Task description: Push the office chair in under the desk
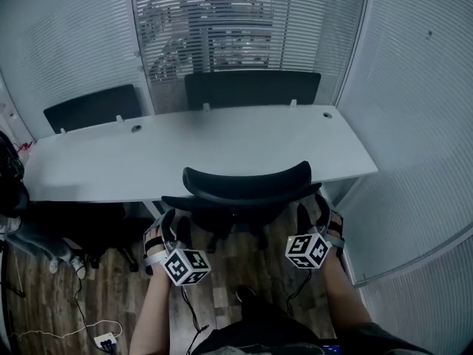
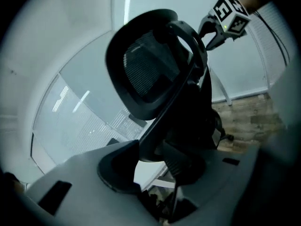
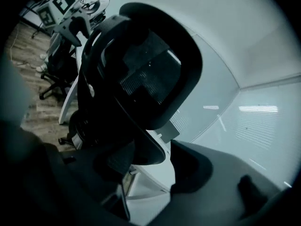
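The black office chair [image 1: 247, 187] has a rough mesh cloth back [image 2: 143, 74] in a smooth, slightly shiny plastic frame. The long white desk [image 1: 199, 154] has a smooth, matt top. The brown floor [image 1: 52, 294] looks like wood planks.

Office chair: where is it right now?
Head view, centre: the office chair stands at the white desk's near edge, flanked by the left tool and right tool.

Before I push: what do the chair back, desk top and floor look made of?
Chair back: black mesh in a matte, likely plastic frame; the weave shows. Desk top: smooth white board, probably laminate; soft sheen, no grain. Floor: wood-look planks, grain and seams visible; real wood or vinyl, unclear.
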`<state>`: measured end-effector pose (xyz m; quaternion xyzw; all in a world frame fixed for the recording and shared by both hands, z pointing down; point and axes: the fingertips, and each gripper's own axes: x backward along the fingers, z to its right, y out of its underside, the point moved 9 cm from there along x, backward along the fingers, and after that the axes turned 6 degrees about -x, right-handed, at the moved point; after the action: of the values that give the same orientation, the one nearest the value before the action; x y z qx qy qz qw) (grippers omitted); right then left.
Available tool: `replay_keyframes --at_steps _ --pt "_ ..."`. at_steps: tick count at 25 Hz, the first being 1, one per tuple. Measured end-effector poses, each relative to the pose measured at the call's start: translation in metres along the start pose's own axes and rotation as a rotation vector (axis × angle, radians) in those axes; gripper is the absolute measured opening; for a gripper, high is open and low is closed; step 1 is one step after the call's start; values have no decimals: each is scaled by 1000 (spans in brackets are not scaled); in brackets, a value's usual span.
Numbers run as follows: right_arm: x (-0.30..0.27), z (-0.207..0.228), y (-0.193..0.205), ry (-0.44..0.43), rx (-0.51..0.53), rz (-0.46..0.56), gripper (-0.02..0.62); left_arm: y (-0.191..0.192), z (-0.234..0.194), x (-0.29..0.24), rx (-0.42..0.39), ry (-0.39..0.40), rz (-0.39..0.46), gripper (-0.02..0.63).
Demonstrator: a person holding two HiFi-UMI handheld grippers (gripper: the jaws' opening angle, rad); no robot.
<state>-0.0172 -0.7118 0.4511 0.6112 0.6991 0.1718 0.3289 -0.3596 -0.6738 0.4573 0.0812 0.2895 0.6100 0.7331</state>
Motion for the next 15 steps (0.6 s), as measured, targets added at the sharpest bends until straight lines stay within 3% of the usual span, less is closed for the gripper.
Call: replay_keyframes --at_steps 2,4,5,9,15 --pt "22 4 -9 10 -58 28 228 0 -5 20 96 -3 29 126" --pt "48 5 -14 38 -108 56 97 0 -8 41 202 -3 79 77" --pt "62 4 -17 50 -127 68 66 0 -10 52 255 1 109 69" --pt "109 -10 -24 17 -203 96 38 0 -14 96 409 33 203 37" --pt "162 -20 -27 -76 -296 105 29 -3 -6 134 486 104 250 18"
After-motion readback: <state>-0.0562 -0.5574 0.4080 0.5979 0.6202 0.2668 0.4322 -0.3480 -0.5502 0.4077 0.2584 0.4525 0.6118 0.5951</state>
